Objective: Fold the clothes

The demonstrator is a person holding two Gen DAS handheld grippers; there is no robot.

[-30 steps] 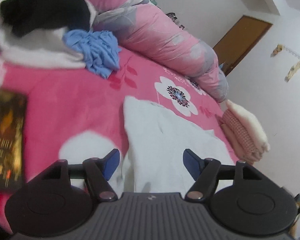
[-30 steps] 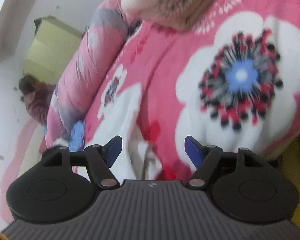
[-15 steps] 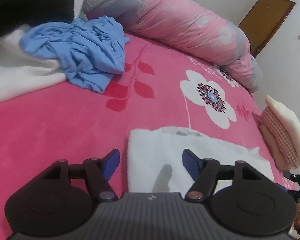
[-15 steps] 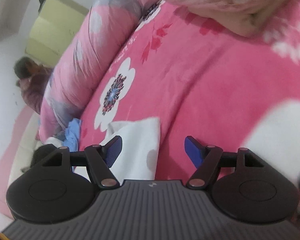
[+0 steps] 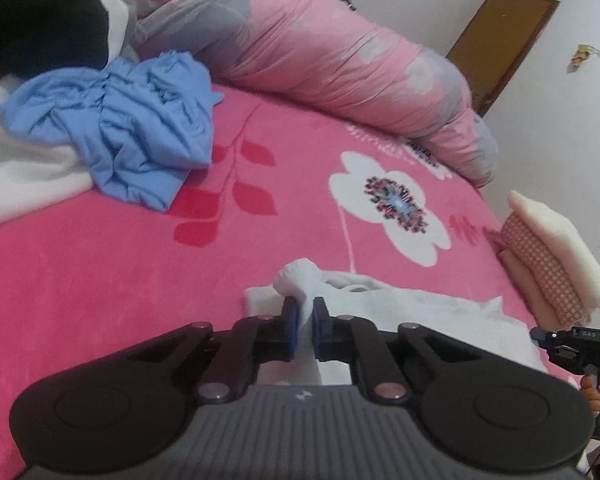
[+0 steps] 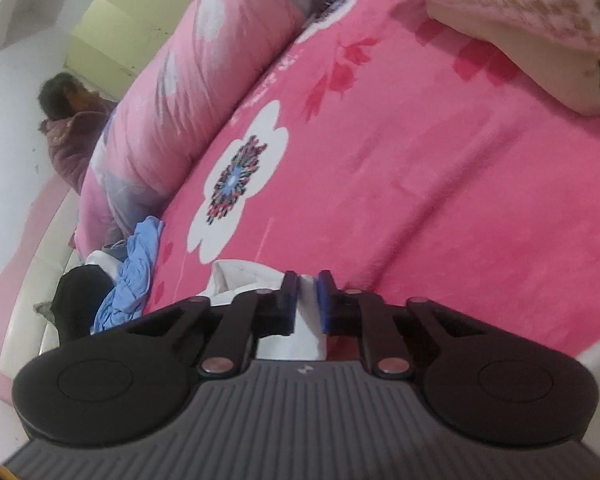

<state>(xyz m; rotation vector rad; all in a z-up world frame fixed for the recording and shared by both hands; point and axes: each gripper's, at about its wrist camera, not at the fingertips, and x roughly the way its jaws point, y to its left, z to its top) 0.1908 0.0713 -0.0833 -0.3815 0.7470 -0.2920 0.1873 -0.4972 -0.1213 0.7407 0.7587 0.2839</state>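
1. We see the left claw (image 5: 304, 312) with its blue pads pressed together on a bunched fold of the white garment (image 5: 400, 312); a knob of cloth pokes up just past the fingertips.
2. The rest of the white garment spreads to the right of the left claw, lying flat on the pink flowered bed (image 5: 100, 280).
3. The right claw (image 6: 309, 290) is likewise clamped on the white garment (image 6: 244, 276), with a strip of white cloth caught between its 2 pads and more of the cloth heaped to the left of them.
4. In the left wrist view, the right claw's black tip shows at the far right edge, just beyond the garment's right end, so the garment lies between the 2 claws.
5. Ahead and to the left of the left claw, well apart from it, a crumpled blue garment (image 5: 132, 136) rests on the bed, touching a white cloth (image 5: 16, 168) and a black one (image 5: 36, 16) behind it.
6. Ahead and to the right of the left claw, a folded stack (image 5: 556, 256) sits at the bed's edge, near the white garment's far end.
7. A long pink rolled quilt (image 5: 340, 64) lies across the bed beyond everything else.
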